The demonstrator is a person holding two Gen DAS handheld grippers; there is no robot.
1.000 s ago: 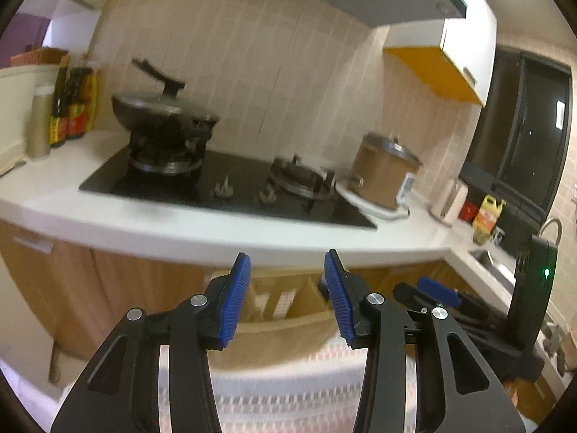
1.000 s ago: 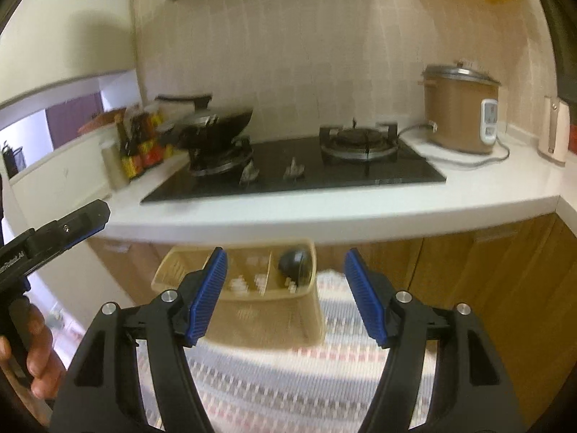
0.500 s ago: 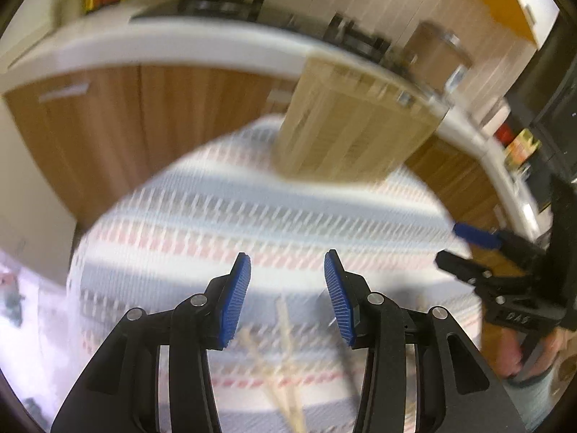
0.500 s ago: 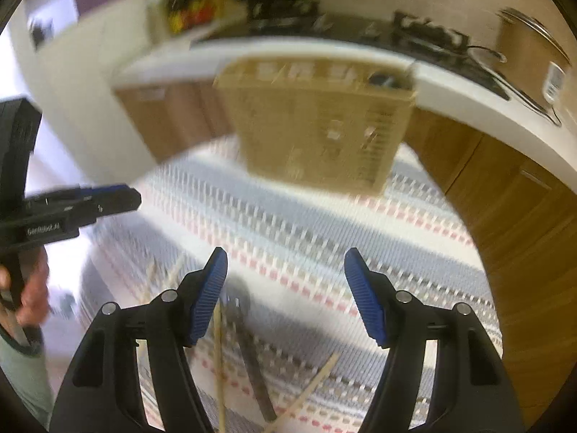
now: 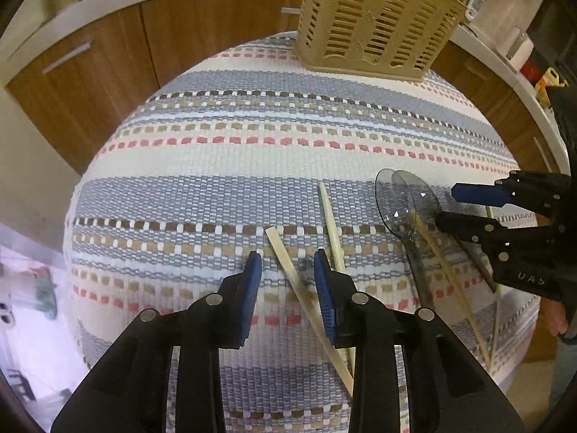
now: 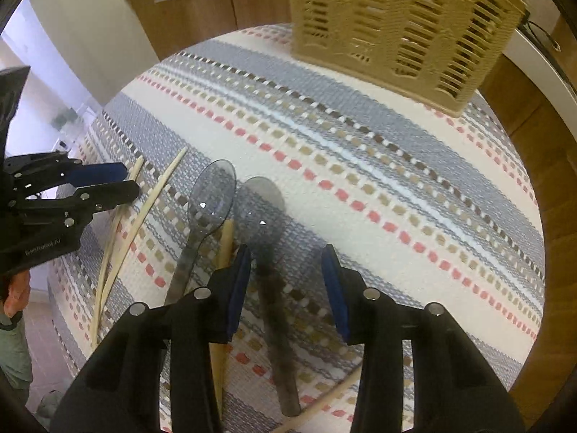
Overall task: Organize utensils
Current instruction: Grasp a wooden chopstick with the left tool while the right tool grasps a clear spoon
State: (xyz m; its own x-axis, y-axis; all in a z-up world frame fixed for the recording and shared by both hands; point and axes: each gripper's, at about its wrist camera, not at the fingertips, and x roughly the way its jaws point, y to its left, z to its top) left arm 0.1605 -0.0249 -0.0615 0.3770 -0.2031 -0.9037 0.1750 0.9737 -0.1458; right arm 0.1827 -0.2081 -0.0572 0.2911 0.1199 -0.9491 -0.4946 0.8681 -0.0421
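— Where are the utensils right now?

— Spread over the near part of the striped cloth (image 5: 252, 166) that covers the table. The beige slotted basket (image 5: 375, 21) stands at the far edge, well apart from them, with wooden cabinet doors (image 5: 108, 72) behind it.

— And the left gripper (image 5: 286, 281)?

— It points steeply down over a pale chopstick (image 5: 288, 263) that runs slantwise between its blue pads. Its jaws have just been closing, yet there is a gap on both sides of the stick, so nothing is pinched. A second chopstick (image 5: 330, 216) lies just beside the right pad, outside the jaws.

— The right one?

— The right gripper (image 6: 286, 278) hangs over two clear smoky plastic spoons. One spoon (image 6: 212, 195) lies outside its left finger; the other spoon (image 6: 259, 202) has its dark handle passing between the pads. These jaws have also just been closing, but they are parted and the handle looks free of both pads.

— Anything else there?

— A thicker chopstick (image 6: 226, 241) disappears under the right gripper's left finger, and another thin one (image 6: 321, 406) crosses the near edge of the cloth.
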